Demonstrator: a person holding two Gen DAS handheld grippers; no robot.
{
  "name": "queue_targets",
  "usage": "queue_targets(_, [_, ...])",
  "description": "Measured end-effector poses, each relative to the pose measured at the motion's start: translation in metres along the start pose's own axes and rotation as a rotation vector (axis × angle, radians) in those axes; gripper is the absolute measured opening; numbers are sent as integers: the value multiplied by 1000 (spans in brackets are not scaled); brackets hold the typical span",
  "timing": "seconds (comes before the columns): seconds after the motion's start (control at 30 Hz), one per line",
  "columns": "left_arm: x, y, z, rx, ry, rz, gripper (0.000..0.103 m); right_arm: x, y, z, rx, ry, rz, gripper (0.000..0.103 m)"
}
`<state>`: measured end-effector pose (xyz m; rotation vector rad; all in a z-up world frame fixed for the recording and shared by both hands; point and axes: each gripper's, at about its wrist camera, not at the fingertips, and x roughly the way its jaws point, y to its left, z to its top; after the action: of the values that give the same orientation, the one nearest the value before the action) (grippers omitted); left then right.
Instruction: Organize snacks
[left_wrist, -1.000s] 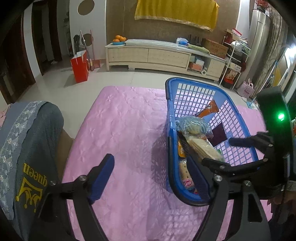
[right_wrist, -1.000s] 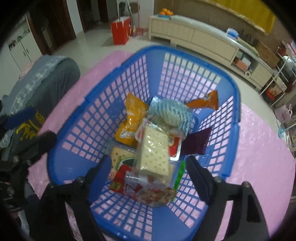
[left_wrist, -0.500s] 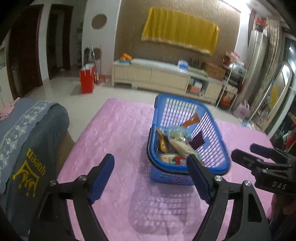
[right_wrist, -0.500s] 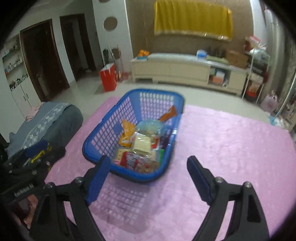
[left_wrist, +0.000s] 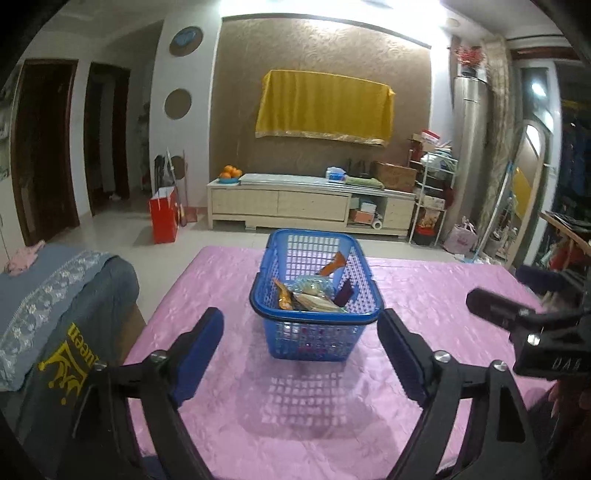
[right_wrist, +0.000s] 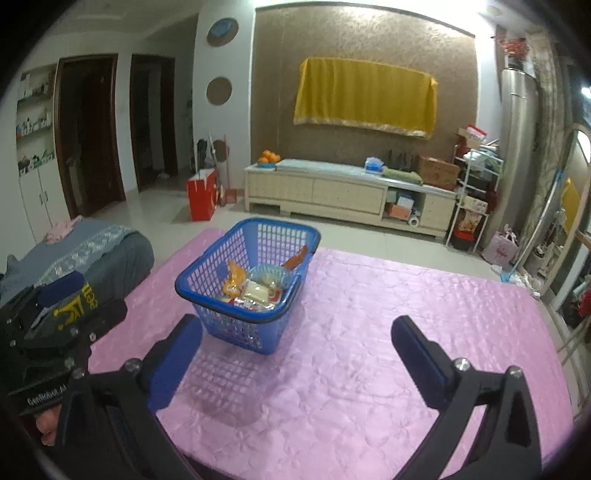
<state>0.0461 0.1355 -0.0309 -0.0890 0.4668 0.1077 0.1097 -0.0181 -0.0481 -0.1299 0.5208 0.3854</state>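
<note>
My left tool (left_wrist: 301, 343) hangs released, its two blue-padded fingers spread wide across the lower part of the left wrist view, with nothing between them. My right tool (right_wrist: 295, 350) is just as slack in its own view, fingers far apart and gripping nothing; it also shows at the right edge of the left wrist view as a dark body.

The blue basket (left_wrist: 314, 317) stands upright on the pink quilted bench cover (left_wrist: 240, 387), in the middle of the left view and framed between my spread fingers but well apart from them. In the right view the same basket sits left of centre, beyond my left-hand finger. The snacks lie inside it in a loose heap: an orange packet (right_wrist: 234, 278) against the left wall, a pale cracker pack (right_wrist: 258, 291) near the middle, a clear bag (right_wrist: 269, 275) behind it, an orange wrapper (left_wrist: 332, 266) leaning on the far wall, and a dark maroon packet (left_wrist: 345, 295) at the right wall.

A grey blanket (left_wrist: 55, 295) lies at the left edge.
</note>
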Motion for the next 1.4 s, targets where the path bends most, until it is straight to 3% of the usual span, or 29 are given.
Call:
queue_targets(0.17, [-31, -18, 1, 29, -58, 2, 102, -29, -5, -10, 22, -42, -1, 103])
queue_targets(0.6, [-76, -53, 4, 21, -122, -2, 102, -88, -29, -26, 49, -132, -26, 103])
queue_targets(1.4, [-80, -77, 2, 76, -90, -6, 102, -105, -46, -35, 95, -143, 2, 103])
